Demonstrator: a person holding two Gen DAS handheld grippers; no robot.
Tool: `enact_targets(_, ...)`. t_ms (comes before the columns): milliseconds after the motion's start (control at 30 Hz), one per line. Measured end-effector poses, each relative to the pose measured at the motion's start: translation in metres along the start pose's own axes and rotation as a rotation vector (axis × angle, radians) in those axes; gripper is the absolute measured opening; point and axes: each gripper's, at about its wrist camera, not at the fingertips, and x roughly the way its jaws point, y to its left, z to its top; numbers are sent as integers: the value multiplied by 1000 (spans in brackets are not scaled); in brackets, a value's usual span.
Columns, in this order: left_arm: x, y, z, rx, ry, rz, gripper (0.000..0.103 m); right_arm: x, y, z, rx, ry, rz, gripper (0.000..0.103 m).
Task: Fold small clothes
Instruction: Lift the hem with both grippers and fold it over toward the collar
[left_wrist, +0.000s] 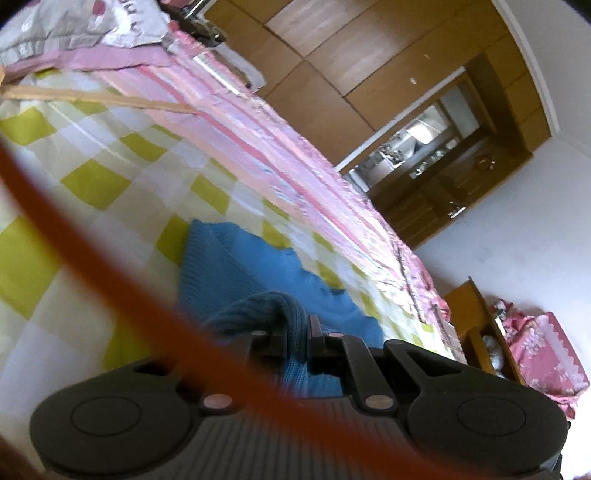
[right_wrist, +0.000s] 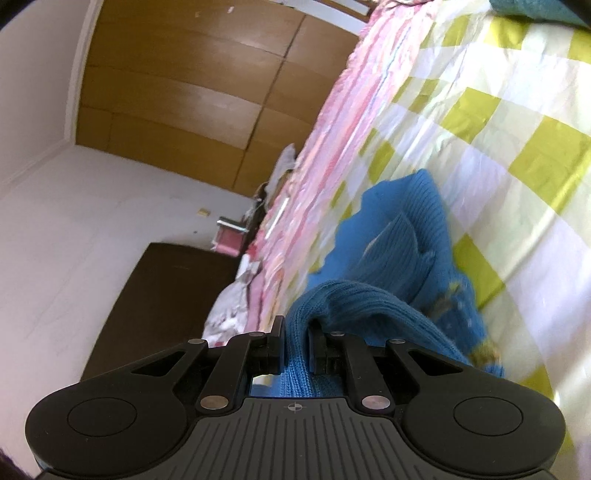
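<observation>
Left wrist view: left tool (left_wrist: 294, 334) and right tool (right_wrist: 295, 338) each pinch the blue sweater (left_wrist: 240, 258); mid-fold, next carry it toward twelve o'clock on the bed (left_wrist: 110, 155).

Left gripper (left_wrist: 295, 332): fingers drawn close together, clamped on a raised fold of blue knit sweater (left_wrist: 236, 258), tilted over the bed. Right gripper (right_wrist: 297, 334): fingers likewise pinched on a bunched ridge of the same knit, both black finger (right_wrist: 276, 332) tips partly buried in fabric.
</observation>
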Motion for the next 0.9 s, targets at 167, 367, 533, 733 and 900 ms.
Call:
enact_targets(167,17,10,2,-23,25,11,14,18,-3,7,1,10,-36,12)
enact_targets(367,28,8,8,12,37,31,14,27,-5,12,-11,11,-65,15)
enact_targets(533,37,2,13,87,45,87,15,36,-1,20,-7,16,-75,16)
enact_targets(733,27,-9,8,172,68,95,16,36,11,16,-75,78,-83,30)
enact_targets(900,13,-8,-5,226,117,92,20,34,15,3,-169,157,-127,32)
